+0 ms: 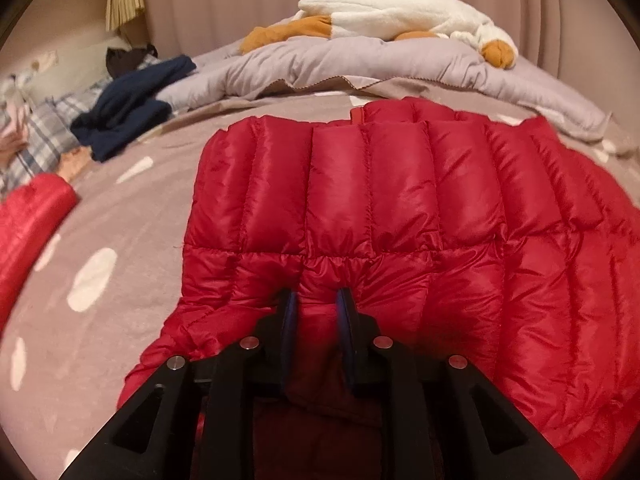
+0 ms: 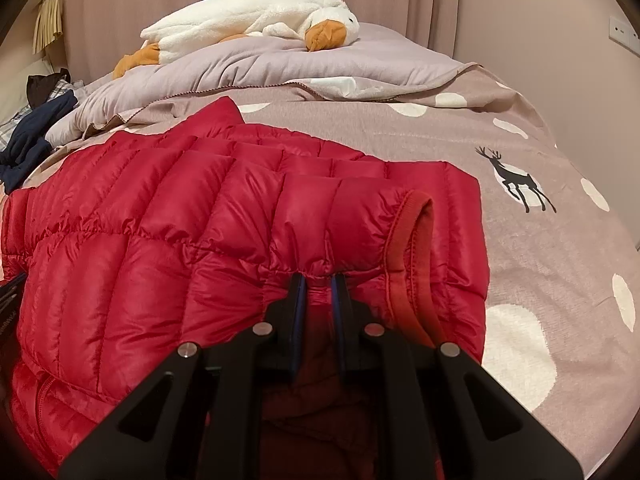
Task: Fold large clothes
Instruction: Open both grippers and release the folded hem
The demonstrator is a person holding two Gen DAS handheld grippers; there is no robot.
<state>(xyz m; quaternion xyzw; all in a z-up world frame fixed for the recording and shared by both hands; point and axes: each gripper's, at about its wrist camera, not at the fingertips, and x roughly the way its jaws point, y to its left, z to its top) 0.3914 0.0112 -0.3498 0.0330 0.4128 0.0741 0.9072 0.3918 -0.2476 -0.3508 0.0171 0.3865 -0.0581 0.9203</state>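
Note:
A red quilted down jacket [image 1: 400, 184] lies spread on the bed, folded over itself. In the left wrist view my left gripper [image 1: 318, 304] is shut on a puckered fold at the jacket's near edge, with red fabric bunched between its fingers. In the right wrist view the same jacket [image 2: 160, 220] fills the left and middle. My right gripper [image 2: 320, 284] is shut on its gathered near seam, just left of a ribbed red cuff opening [image 2: 416, 240]. A separate stretch of red fabric [image 1: 36, 208] shows at the far left; what it joins to is hidden.
The bed sheet [image 2: 520, 240] is dusty pink with white dots and a black deer print [image 2: 516, 180]. A grey quilt [image 1: 340, 64] is bunched at the far end, with a white goose plush [image 1: 400, 12] on it. Navy clothing [image 1: 128, 112] and plaid pillows [image 1: 40, 140] lie far left.

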